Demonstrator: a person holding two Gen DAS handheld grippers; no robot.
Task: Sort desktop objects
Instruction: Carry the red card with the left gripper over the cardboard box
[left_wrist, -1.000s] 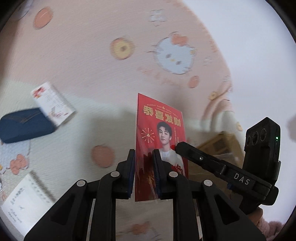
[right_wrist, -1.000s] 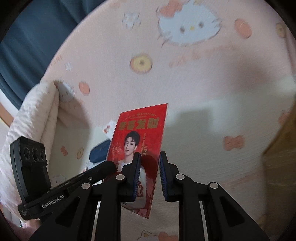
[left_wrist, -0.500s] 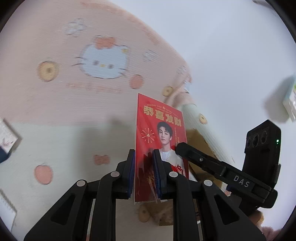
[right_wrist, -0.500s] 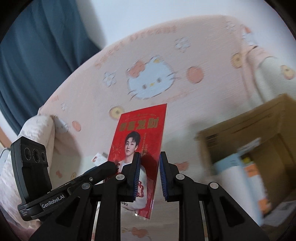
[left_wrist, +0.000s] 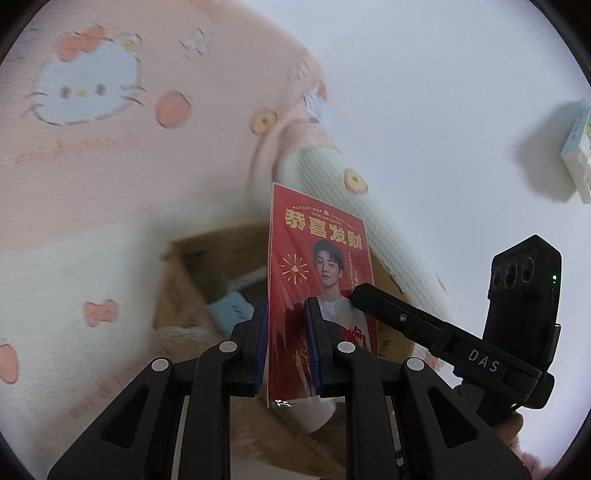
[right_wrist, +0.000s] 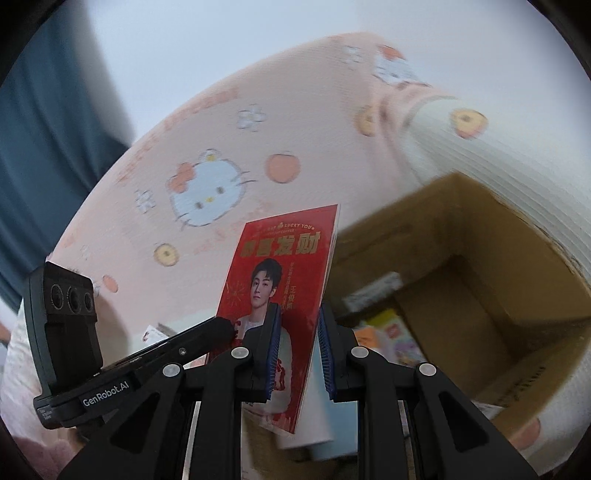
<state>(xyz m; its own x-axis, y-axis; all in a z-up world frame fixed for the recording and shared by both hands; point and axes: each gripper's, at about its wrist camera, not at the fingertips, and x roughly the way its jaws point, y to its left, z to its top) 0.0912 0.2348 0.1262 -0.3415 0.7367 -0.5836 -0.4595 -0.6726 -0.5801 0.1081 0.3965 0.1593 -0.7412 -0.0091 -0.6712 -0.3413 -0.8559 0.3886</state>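
A red card (left_wrist: 314, 266) with gold Chinese letters and a young man's portrait stands upright between both grippers. My left gripper (left_wrist: 286, 343) is shut on its lower part. My right gripper (right_wrist: 297, 350) is shut on the same card (right_wrist: 280, 273) from the other side. Each gripper shows in the other's view, the right one (left_wrist: 443, 332) at the card's right edge and the left one (right_wrist: 177, 350) at its left. An open cardboard box (right_wrist: 480, 280) lies behind and below the card and holds several colourful flat items (right_wrist: 391, 336). The box also shows in the left wrist view (left_wrist: 207, 266).
The surface is a pink and cream Hello Kitty blanket (left_wrist: 92, 147), folded up at its far edge (right_wrist: 443, 122). A white wall (left_wrist: 443, 92) rises behind, with a small box (left_wrist: 578, 147) at the right. A dark blue curtain (right_wrist: 48, 122) hangs at the left.
Both grippers have swung to the right with the card held between them. The blue case and white cards on the blanket have left view, and the cardboard box has come in behind the card.
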